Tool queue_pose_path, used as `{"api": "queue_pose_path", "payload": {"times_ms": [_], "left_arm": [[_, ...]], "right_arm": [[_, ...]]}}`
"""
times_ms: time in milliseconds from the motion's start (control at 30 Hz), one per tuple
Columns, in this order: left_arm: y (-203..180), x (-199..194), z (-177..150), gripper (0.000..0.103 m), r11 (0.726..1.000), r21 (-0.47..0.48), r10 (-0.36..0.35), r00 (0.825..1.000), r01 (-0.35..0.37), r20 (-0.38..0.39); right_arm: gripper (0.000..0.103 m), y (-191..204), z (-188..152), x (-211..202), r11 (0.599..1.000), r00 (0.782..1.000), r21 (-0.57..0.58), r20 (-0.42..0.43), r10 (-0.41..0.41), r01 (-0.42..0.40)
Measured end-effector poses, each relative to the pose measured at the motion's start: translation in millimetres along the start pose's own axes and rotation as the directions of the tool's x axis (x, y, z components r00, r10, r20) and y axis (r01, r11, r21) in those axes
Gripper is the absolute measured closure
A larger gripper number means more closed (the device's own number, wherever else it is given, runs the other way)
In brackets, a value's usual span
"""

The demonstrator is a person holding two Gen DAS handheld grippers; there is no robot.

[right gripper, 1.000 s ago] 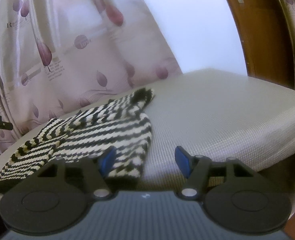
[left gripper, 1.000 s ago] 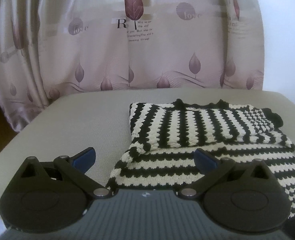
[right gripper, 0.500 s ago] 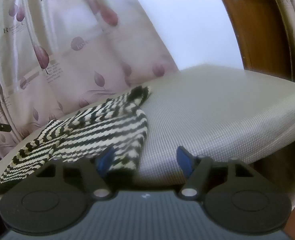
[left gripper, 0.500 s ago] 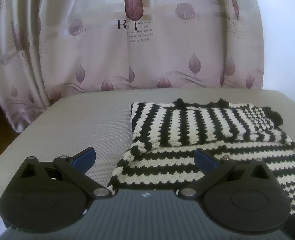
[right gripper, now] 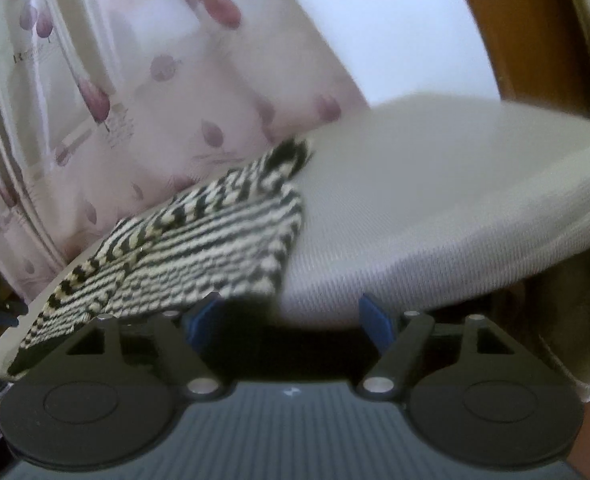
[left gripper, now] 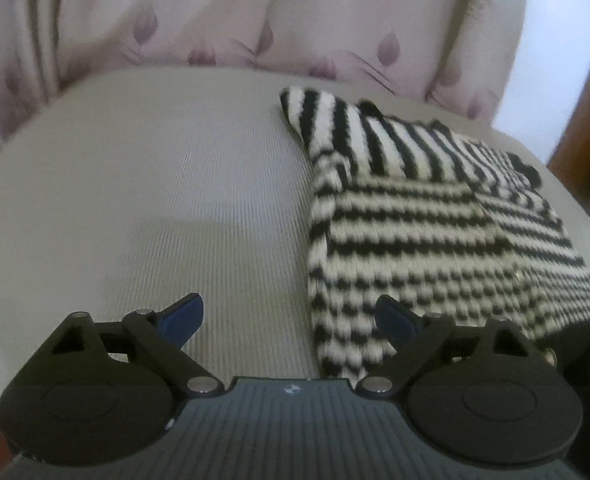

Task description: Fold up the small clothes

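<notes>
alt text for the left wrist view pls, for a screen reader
A partly folded black-and-white striped knit garment lies on a grey fabric surface, right of centre. The open left gripper is low over its near-left edge, holding nothing. A pale leaf-print curtain hangs behind.

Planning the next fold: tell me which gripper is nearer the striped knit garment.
Left, narrowly. The left gripper has jaws open astride the striped knit garment's near-left corner. The right gripper, also open, sits low at the cushion edge, by the near-right corner.
</notes>
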State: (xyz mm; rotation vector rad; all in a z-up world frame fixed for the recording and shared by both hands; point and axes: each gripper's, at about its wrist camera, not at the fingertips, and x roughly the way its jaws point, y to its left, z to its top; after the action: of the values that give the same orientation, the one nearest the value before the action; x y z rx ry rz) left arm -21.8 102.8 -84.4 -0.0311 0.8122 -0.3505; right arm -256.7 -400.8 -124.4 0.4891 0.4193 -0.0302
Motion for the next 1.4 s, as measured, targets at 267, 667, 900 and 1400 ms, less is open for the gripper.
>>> {"api": "queue_pose_path", "payload": {"times_ms": [267,667,900,1400], "left_arm": [[-18.5,-0.8,-28.0,0.028,0.994,0.043,-0.104,0.995,0.104,0.002],[-32.4,3.1,-30.4,0.061,0.990,0.046,-0.133,0.991,0.133,0.001],[-28.0,6.1,-27.9,0.088,0.991,-0.005,-0.135,0.991,0.135,0.008],[-21.3,7.3,-18.2,0.028,0.986,-0.019,-0.169,0.985,0.168,-0.026]], "right_arm": [[0.028,-8.7,-2.4,-0.2,0.996,0.999,0.077,-0.021,0.040,-0.038],[0.027,-7.5,1.1,11.1,0.980,0.990,0.157,-0.044,0.135,-0.127],[0.091,-4.4,0.7,32.0,0.963,0.969,0.185,-0.111,0.221,-0.198],[0.080,-5.3,19.8,27.7,0.944,0.959,0.222,-0.089,0.268,-0.243]]}}
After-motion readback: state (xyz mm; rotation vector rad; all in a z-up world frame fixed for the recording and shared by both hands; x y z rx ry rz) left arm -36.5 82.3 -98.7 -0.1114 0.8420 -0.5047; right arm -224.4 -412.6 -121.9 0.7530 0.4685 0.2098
